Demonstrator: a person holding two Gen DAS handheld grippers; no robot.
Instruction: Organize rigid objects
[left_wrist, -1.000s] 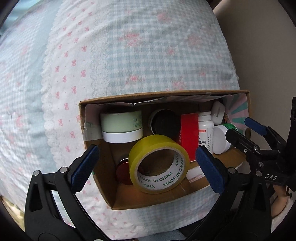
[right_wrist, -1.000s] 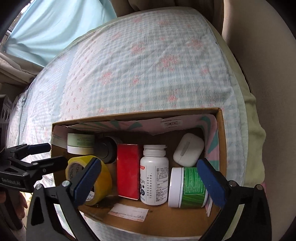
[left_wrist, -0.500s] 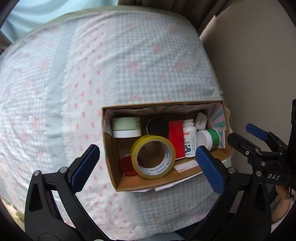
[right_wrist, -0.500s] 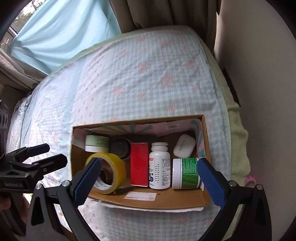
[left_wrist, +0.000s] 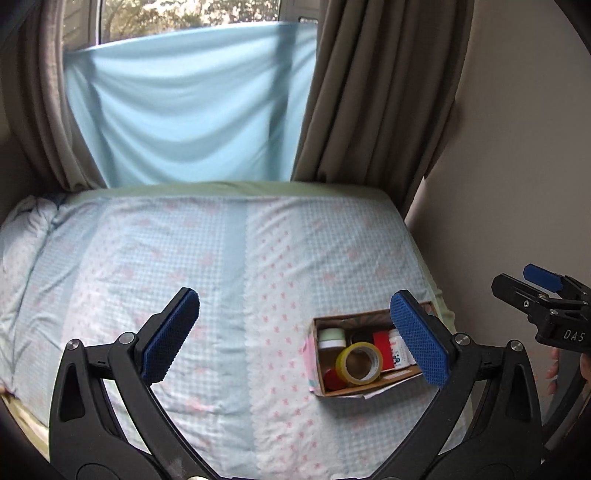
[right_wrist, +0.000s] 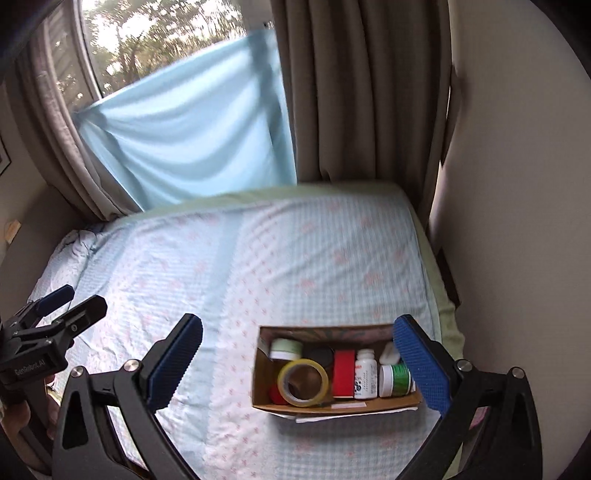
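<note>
Lettering "DAS" marks right gripper (left_wrist: 546, 295); cardboard box (right_wrist: 280, 406) holds round yellow tape roll (right_wrist: 303, 382). Left gripper (left_wrist: 295, 338) and right gripper gape, empty.

Your left claw's right pad (left_wrist: 419, 338) covers the right end of the cardboard box (left_wrist: 317, 384), hiding what stands beyond the white bottle (left_wrist: 397, 350). In the right wrist view, the bottle's label print (right_wrist: 365, 380) is too small to read, the red lid (right_wrist: 275, 394) sits half behind the tape roll (right_wrist: 303, 382), and the bedsheet (right_wrist: 295, 258) is motion-blurred.
</note>
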